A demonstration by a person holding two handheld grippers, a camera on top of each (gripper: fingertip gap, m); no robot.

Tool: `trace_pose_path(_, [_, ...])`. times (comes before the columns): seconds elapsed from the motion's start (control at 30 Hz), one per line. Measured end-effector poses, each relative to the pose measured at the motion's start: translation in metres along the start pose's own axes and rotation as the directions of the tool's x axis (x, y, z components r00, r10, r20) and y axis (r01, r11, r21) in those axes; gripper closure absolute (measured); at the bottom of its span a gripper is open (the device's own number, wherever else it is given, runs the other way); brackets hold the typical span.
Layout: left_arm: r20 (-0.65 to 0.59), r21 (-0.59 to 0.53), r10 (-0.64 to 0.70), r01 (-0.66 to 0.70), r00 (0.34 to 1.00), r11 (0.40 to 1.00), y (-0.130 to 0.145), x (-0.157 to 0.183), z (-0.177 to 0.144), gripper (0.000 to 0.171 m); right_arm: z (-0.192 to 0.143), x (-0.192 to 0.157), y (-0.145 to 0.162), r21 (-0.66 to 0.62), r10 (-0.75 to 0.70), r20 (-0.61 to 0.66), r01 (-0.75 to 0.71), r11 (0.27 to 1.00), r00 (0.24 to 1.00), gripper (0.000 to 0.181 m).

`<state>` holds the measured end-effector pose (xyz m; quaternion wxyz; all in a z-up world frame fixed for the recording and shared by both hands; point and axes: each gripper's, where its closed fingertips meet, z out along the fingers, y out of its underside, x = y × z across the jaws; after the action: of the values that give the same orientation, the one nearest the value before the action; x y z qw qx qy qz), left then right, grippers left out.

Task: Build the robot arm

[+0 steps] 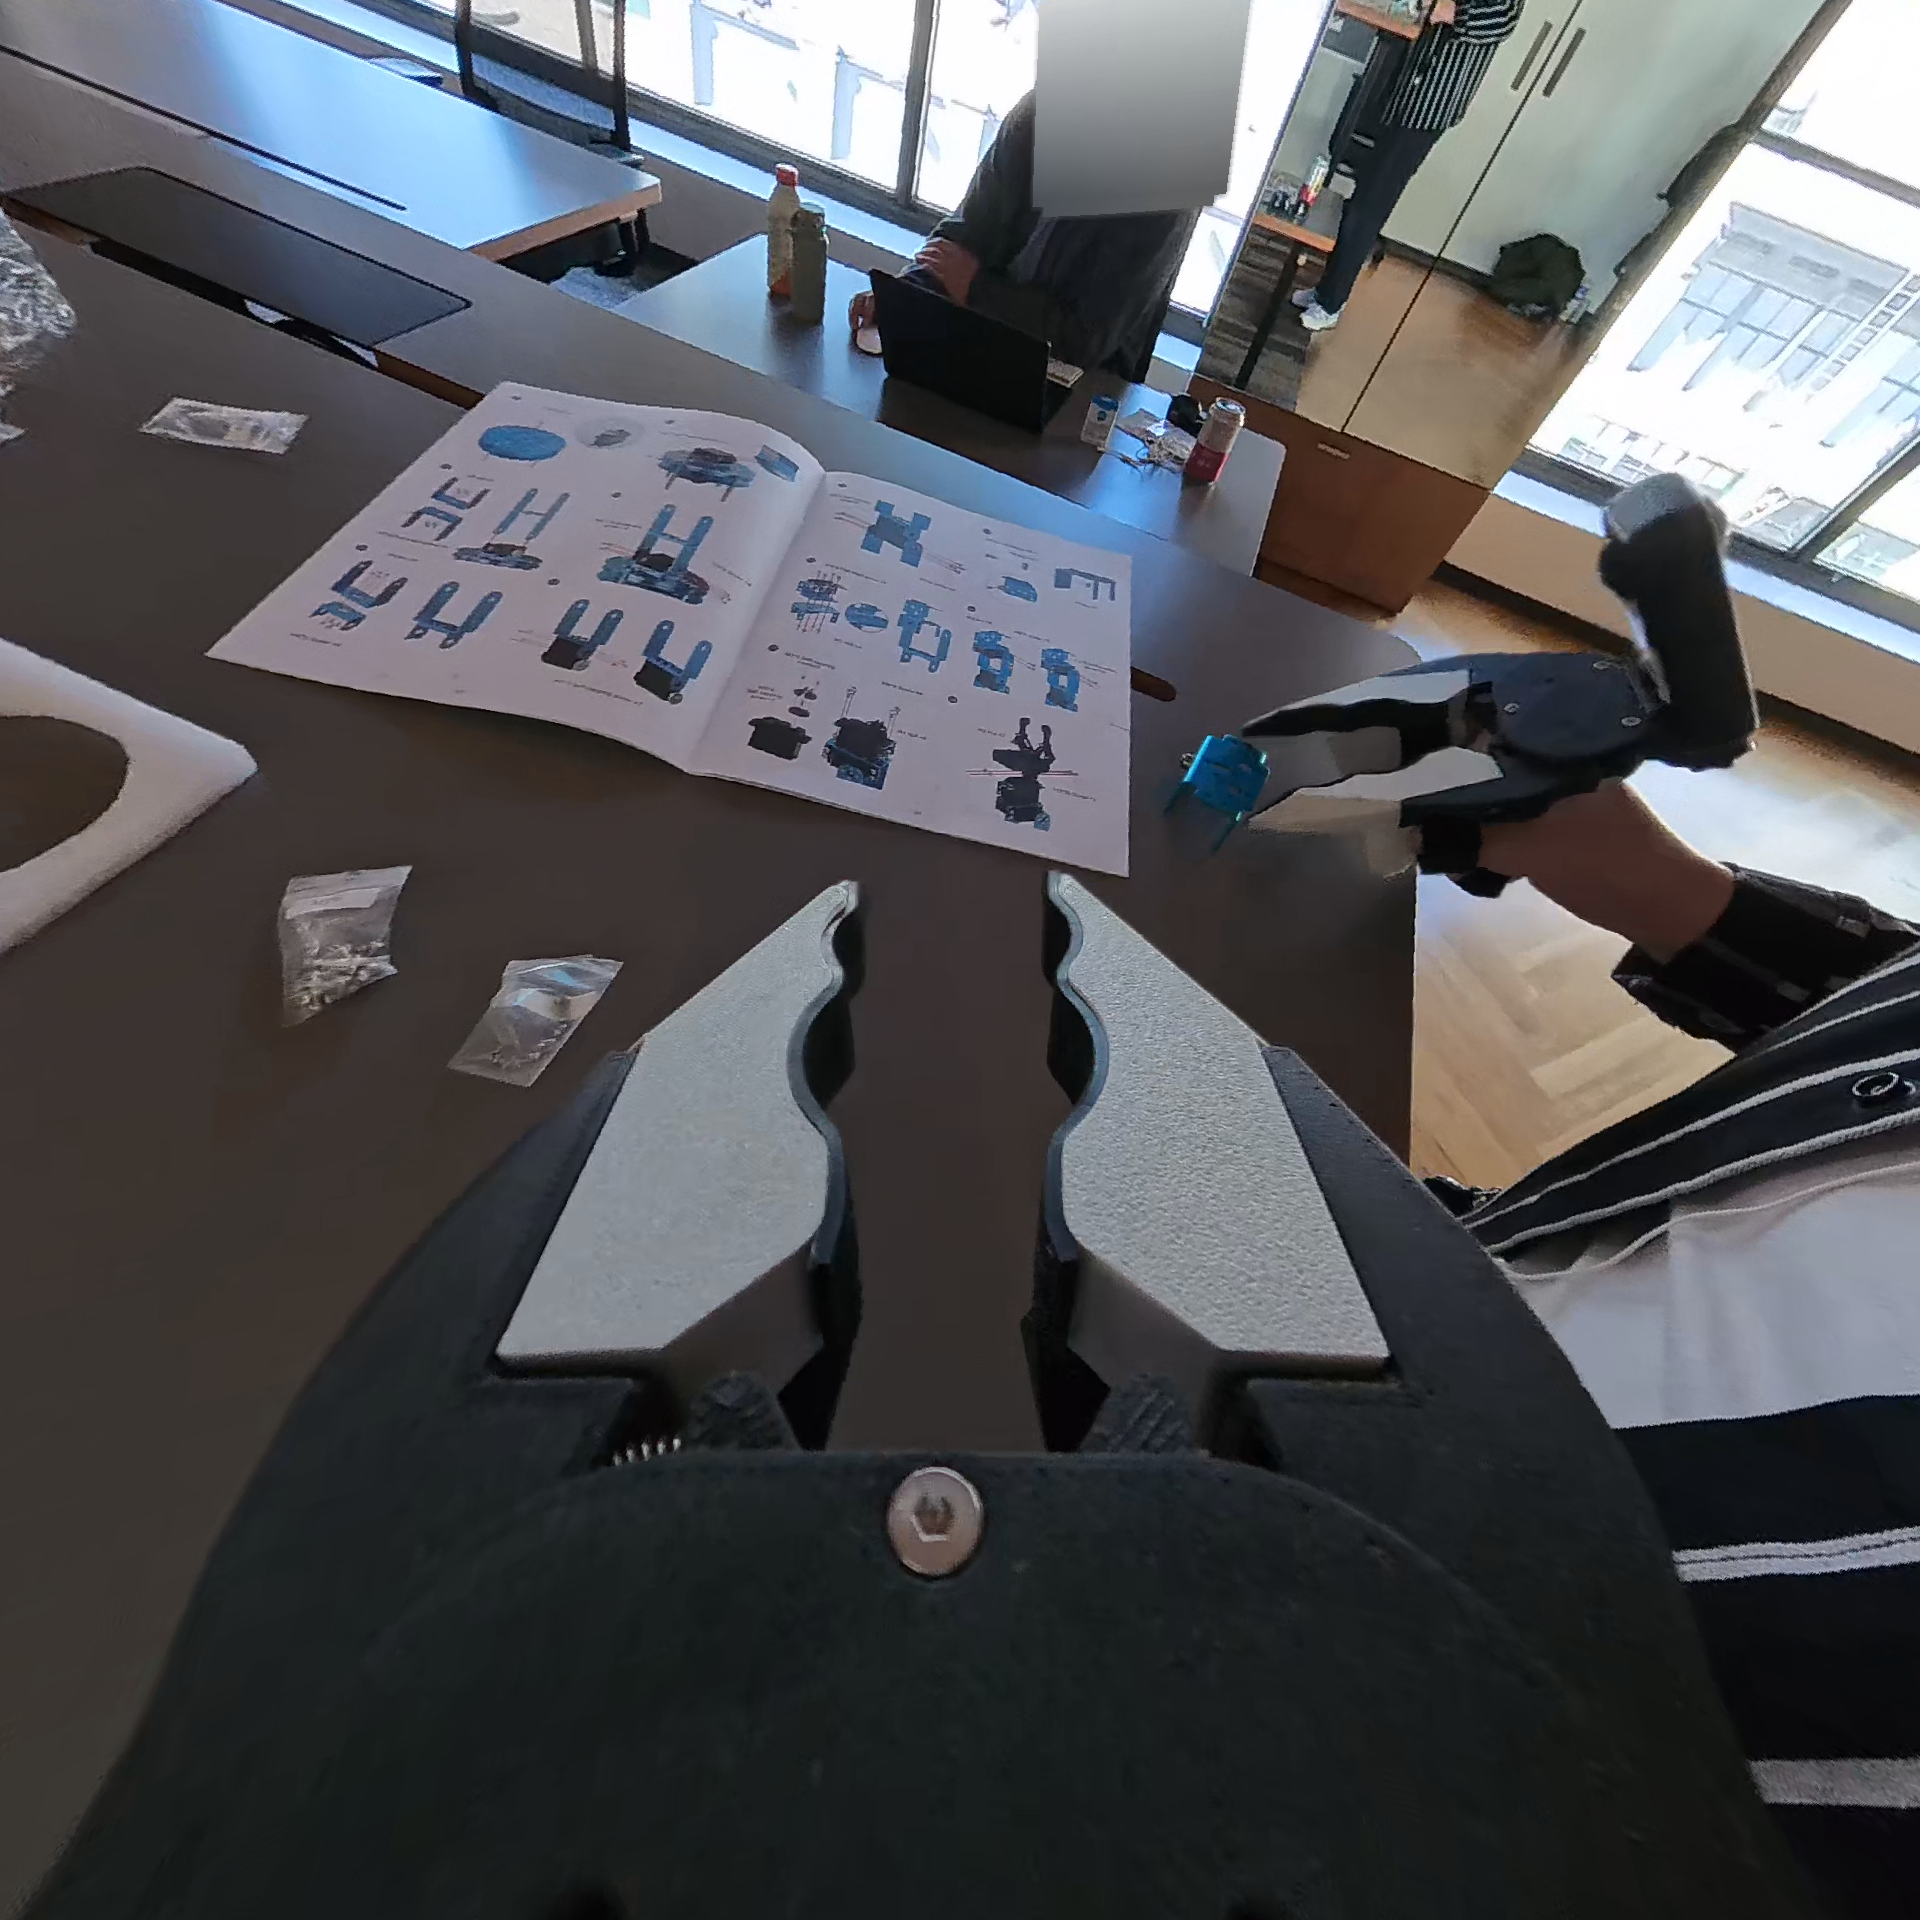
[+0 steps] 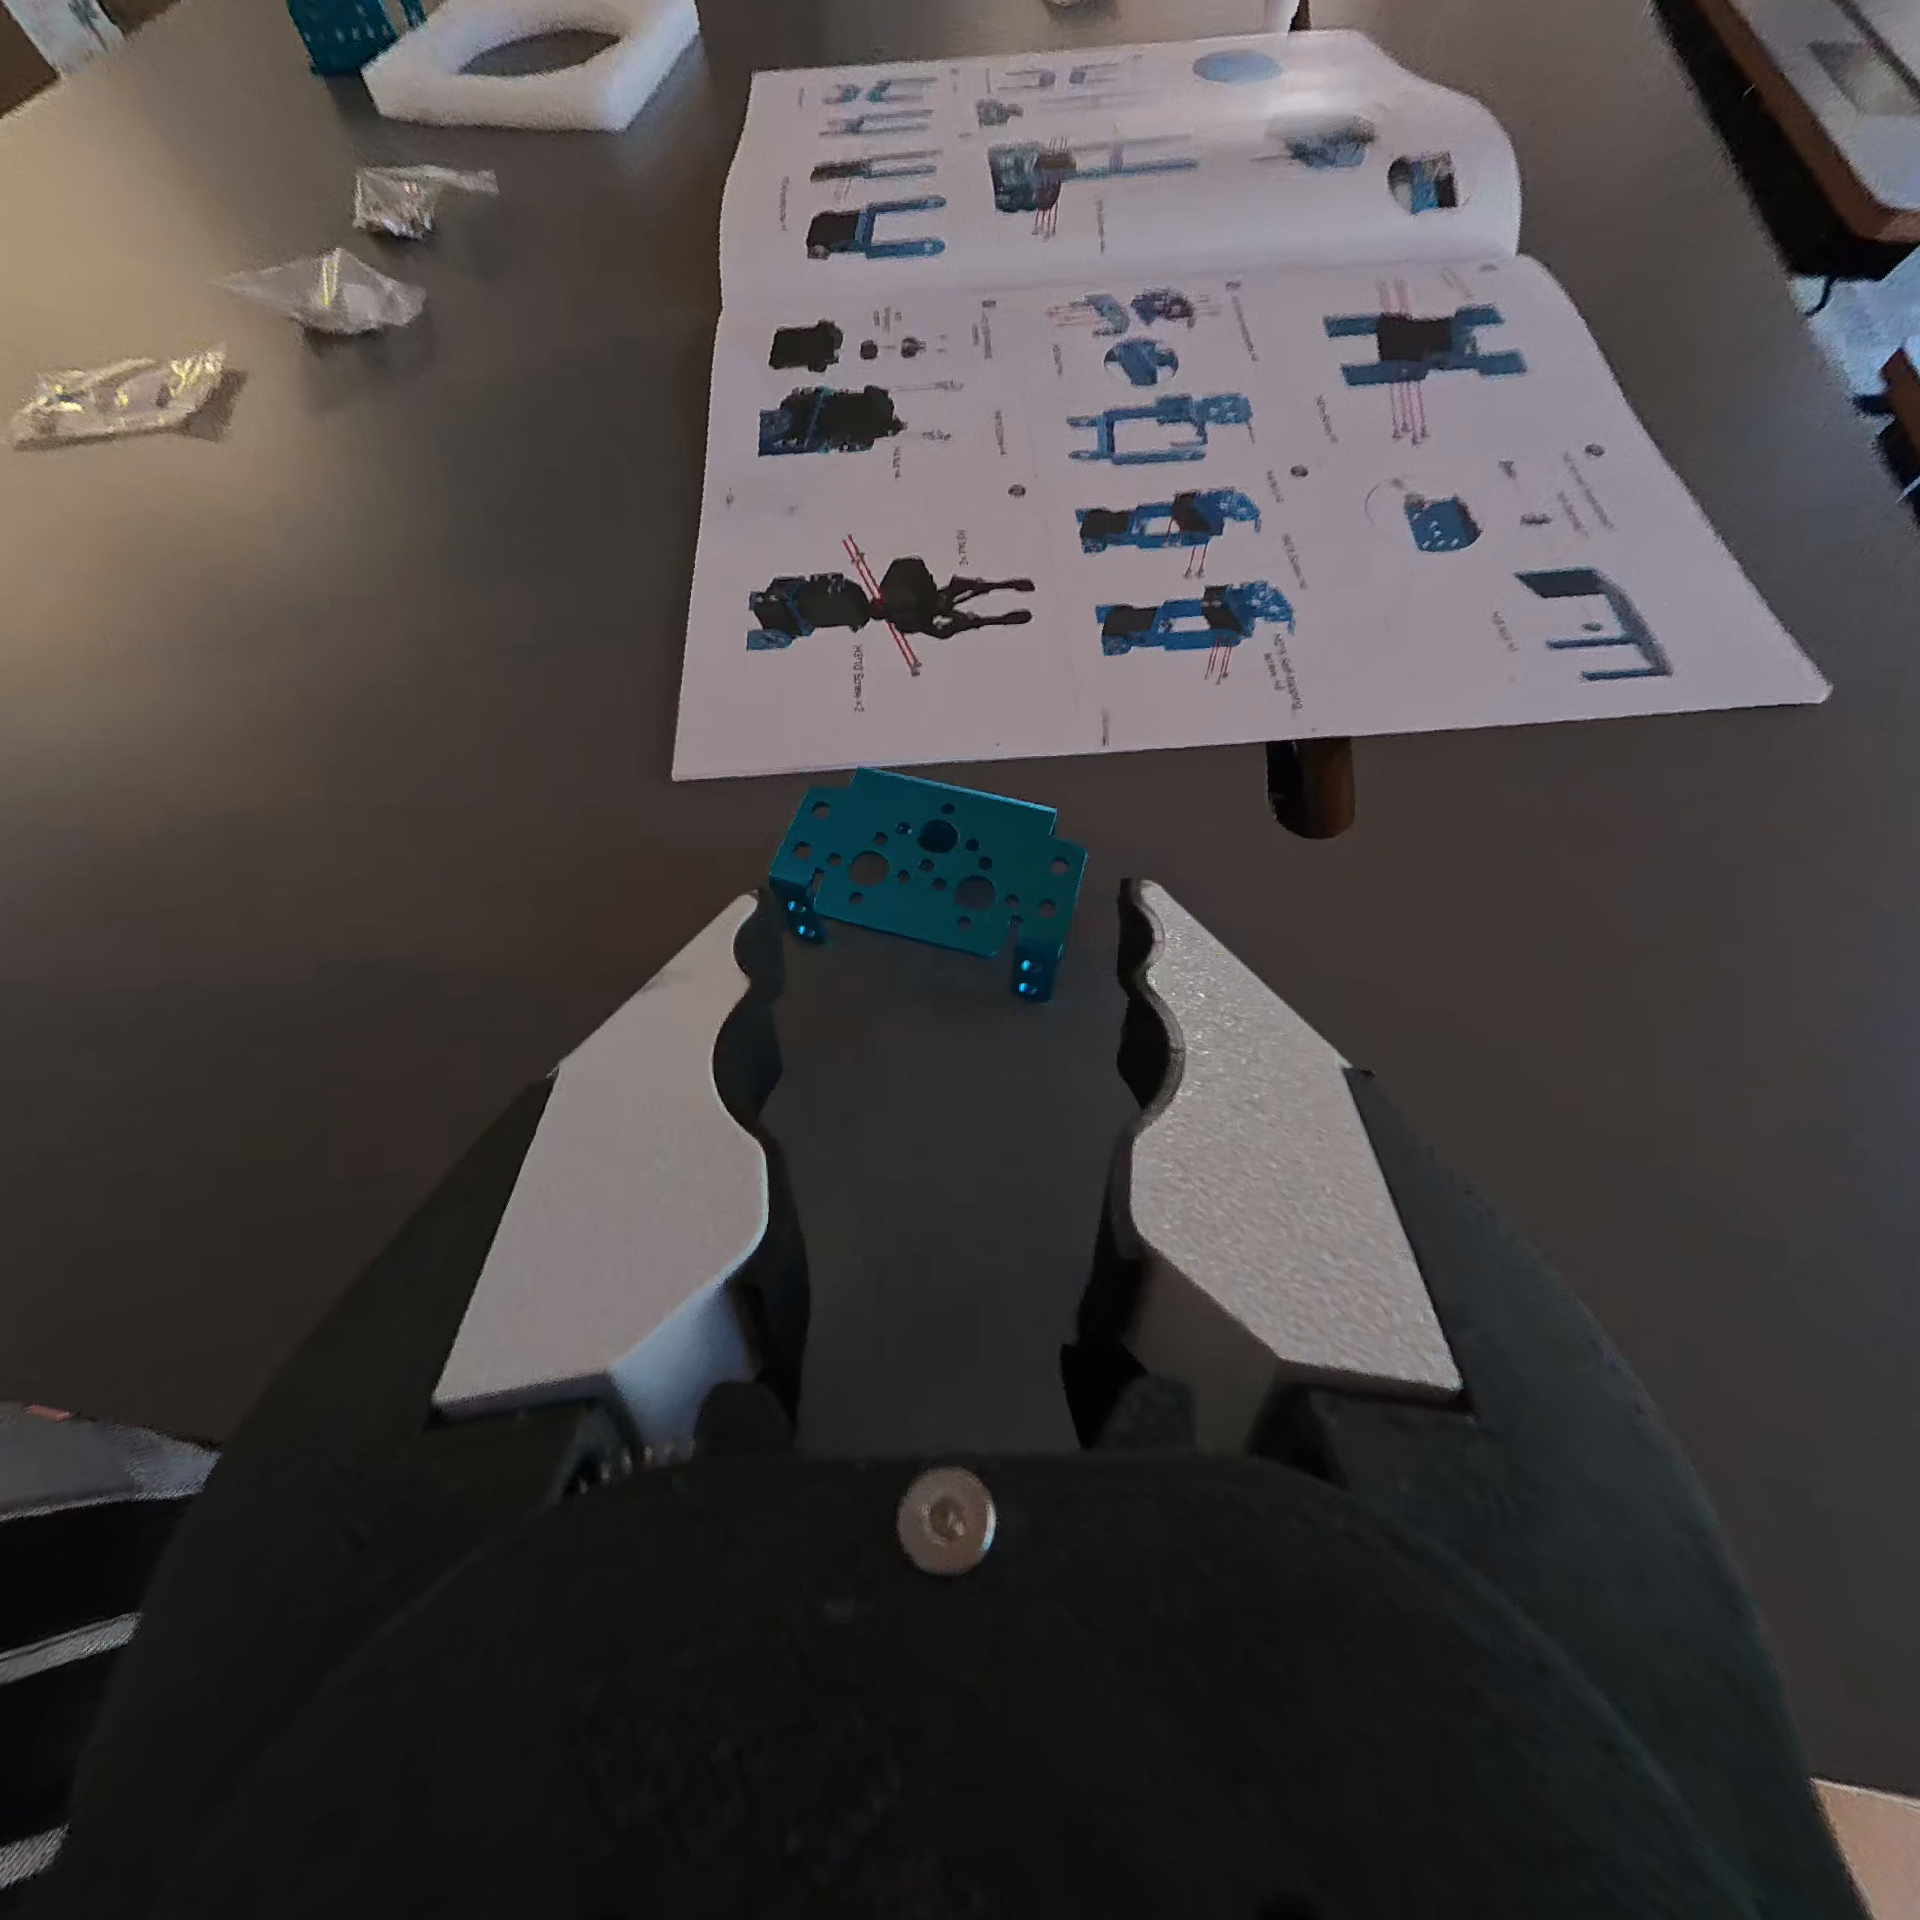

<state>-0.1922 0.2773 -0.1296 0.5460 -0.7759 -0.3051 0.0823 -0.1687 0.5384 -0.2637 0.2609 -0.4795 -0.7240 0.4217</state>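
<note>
A small blue metal bracket (image 2: pixel 930 878) with several holes stands on the dark table, just below the edge of an open instruction booklet (image 2: pixel 1143 436). My right gripper (image 2: pixel 940 899) is open, and its fingertips sit just in front of the bracket on either side, apart from it. In the left wrist view the same bracket (image 1: pixel 1221 774) shows at the tips of the right gripper (image 1: pixel 1252 774). My left gripper (image 1: pixel 951 894) is open and empty above bare table, just below the booklet (image 1: pixel 675 613).
Small clear bags of screws (image 1: pixel 338 940) (image 1: pixel 535 1013) lie left of my left gripper. A white foam piece (image 1: pixel 125 769) lies at the far left. A person sits behind a laptop (image 1: pixel 961 353) across the table, with bottles (image 1: pixel 795 244) and a can (image 1: pixel 1214 442). The table edge (image 1: pixel 1413 987) is at the right. The grippers' ends are close to 30 centimetres from one another.
</note>
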Motion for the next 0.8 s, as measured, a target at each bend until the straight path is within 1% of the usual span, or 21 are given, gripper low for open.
trace_pose_path(0.07, [0.014,-0.007,-0.008,0.008,1.0,1.0,0.002,-0.005,-0.004,0.139,-0.003,0.0,-0.011,0.06,-0.011,-0.016,0.012,0.998,1.0,0.113])
trace_pose_path(0.13, [0.038,-0.013,-0.006,0.006,0.999,1.0,0.004,-0.011,-0.01,0.138,-0.007,0.001,-0.024,0.131,0.003,-0.045,0.003,0.991,0.999,0.106])
trace_pose_path(0.23, [0.073,-0.011,0.008,-0.007,0.997,1.0,0.006,-0.02,-0.025,0.138,-0.015,-0.004,-0.044,0.223,0.035,-0.059,-0.021,0.975,0.998,0.105])
trace_pose_path(0.33, [0.1,-0.005,0.027,-0.027,0.995,1.0,0.008,-0.028,-0.047,0.137,-0.023,-0.02,-0.058,0.282,0.037,-0.057,-0.019,0.959,0.998,0.104])
trace_pose_path(0.4, [0.11,0.009,0.035,-0.036,0.993,0.999,0.009,-0.031,-0.067,0.136,-0.025,-0.039,-0.065,0.307,0.016,-0.045,-0.001,0.952,0.999,0.099])
trace_pose_path(0.47, [0.123,0.035,0.046,-0.05,0.991,0.998,0.012,-0.035,-0.092,0.136,-0.026,-0.072,-0.071,0.323,-0.008,0.008,0.005,0.947,1.0,0.099])
trace_pose_path(0.53, [0.128,0.051,0.053,-0.06,0.99,0.997,0.022,-0.04,-0.121,0.136,-0.023,-0.115,-0.075,0.327,-0.031,0.081,0.003,0.945,0.996,0.099])
trace_pose_path(0.63, [0.115,0.056,0.054,-0.061,0.992,0.997,0.048,-0.051,-0.169,0.135,-0.014,-0.187,-0.077,0.323,-0.045,0.146,-0.005,0.947,0.988,0.112])
trace_pose_path(0.73, [0.073,0.081,0.058,-0.064,0.996,0.995,0.078,-0.06,-0.228,0.135,-0.004,-0.255,-0.083,0.354,-0.019,0.145,-0.034,0.935,0.989,0.127])
trace_pose_path(0.8, [0.06,0.078,0.076,-0.08,0.995,0.994,0.102,-0.069,-0.273,0.136,0.004,-0.29,-0.086,0.388,0.015,0.098,-0.052,0.92,0.995,0.136])
